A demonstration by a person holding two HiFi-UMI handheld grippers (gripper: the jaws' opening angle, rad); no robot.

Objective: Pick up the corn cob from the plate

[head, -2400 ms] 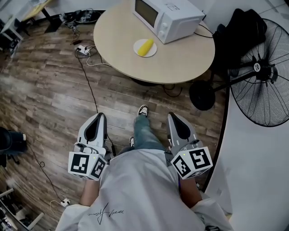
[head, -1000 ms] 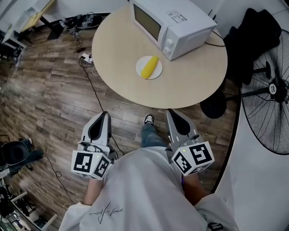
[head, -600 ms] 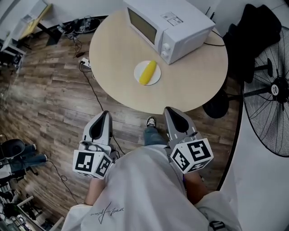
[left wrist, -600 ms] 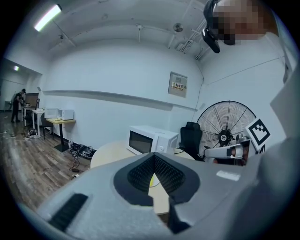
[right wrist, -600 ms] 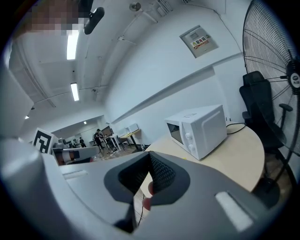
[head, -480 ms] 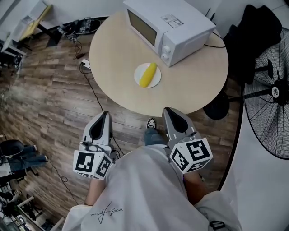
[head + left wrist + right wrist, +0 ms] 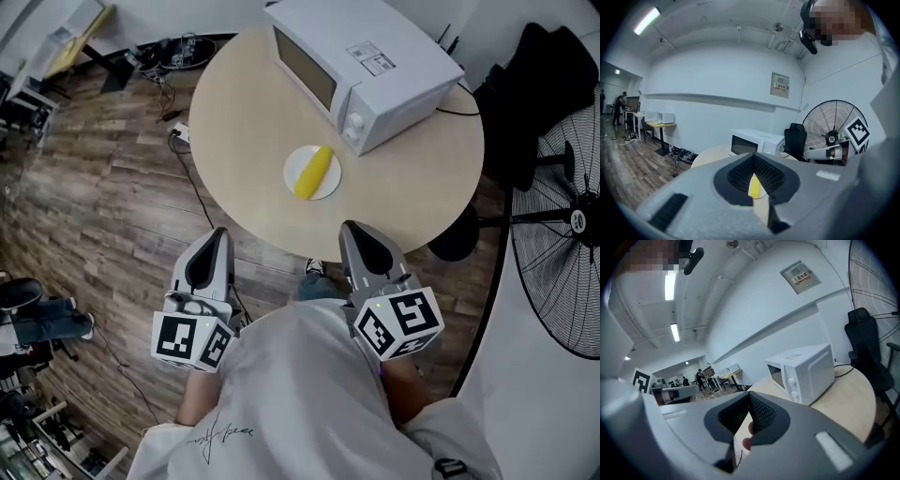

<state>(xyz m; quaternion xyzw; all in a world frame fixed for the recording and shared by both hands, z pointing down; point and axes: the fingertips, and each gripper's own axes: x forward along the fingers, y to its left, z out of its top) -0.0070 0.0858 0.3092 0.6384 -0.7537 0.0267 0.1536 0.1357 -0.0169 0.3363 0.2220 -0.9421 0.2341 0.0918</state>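
- Table [image 7: 412,197] has drawn closer to left gripper [image 7: 214,234] and right gripper [image 7: 352,230]; both jaws together, empty.
- Corn cob [image 7: 312,172] lies on plate [image 7: 329,184], well ahead.
- Approach underway; next, open and reach.

Round pale-beige worktop [image 7: 253,112], smooth top, stands on brown wood-plank floor [image 7: 103,197].

Directly on it:
- Boxy white microwave oven [image 7: 361,66] on the far half, set at an angle. Door w/ dark window faces the left-near side, knobs at its near corner.
- Small round white plate [image 7: 292,169] approx mid-worktop, just beside the microwave's knob corner, not touching it.
- Thin black cable [image 7: 459,112] runs from behind the microwave over the right part to the rim.

On the floor near the worktop's far-left rim: white power strip [image 7: 178,131] w/ black cables.
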